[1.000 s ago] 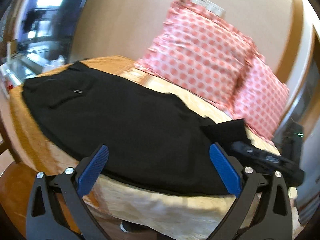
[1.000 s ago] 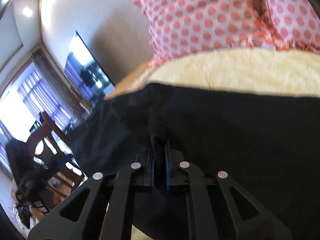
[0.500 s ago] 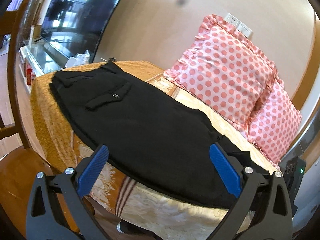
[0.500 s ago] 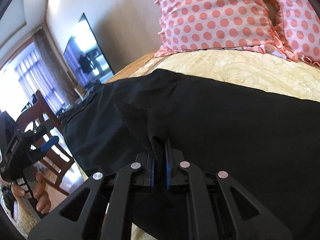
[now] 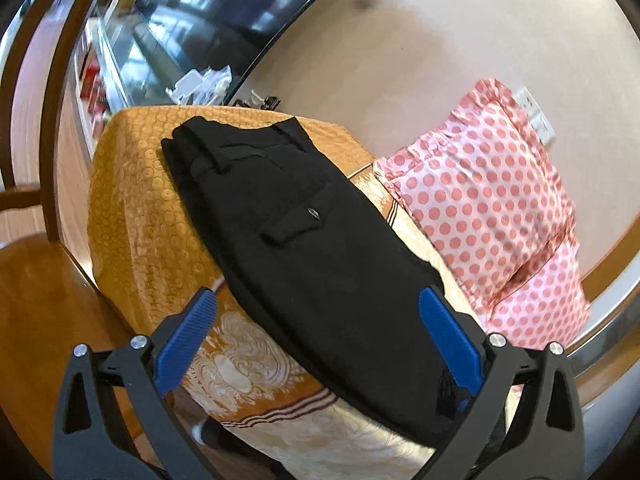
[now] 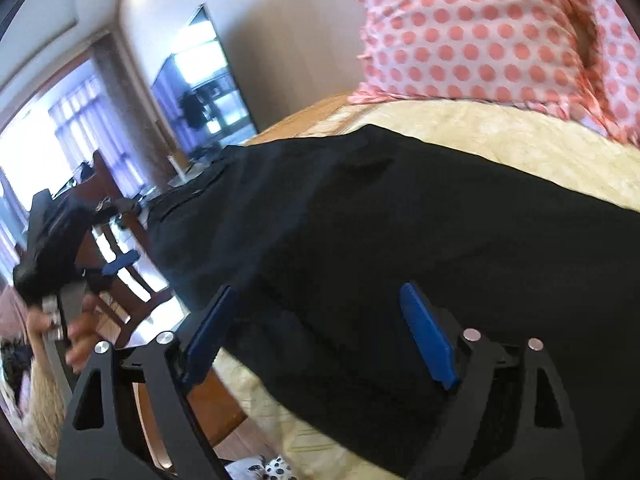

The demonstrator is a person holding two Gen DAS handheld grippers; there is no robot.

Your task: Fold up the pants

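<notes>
Black pants (image 5: 304, 232) lie flat and folded lengthwise on the bed, waistband at the far end, a flap pocket facing up. My left gripper (image 5: 316, 340) is open and empty, held back from the bed's near edge over the pants. In the right wrist view the pants (image 6: 420, 232) fill the middle. My right gripper (image 6: 320, 332) is open, its blue pads either side of the cloth just above it. The left gripper (image 6: 60, 256) shows at the far left in a hand.
An orange and cream bedspread (image 5: 132, 208) covers the bed. Two pink polka-dot pillows (image 5: 492, 192) lean on the wall at the right. A wooden chair (image 5: 36, 216) stands left of the bed. A TV (image 6: 204, 88) hangs on the far wall.
My right gripper has opened and let go of the pants fabric it pinched. My left gripper has swung left toward the waistband end, still open.
</notes>
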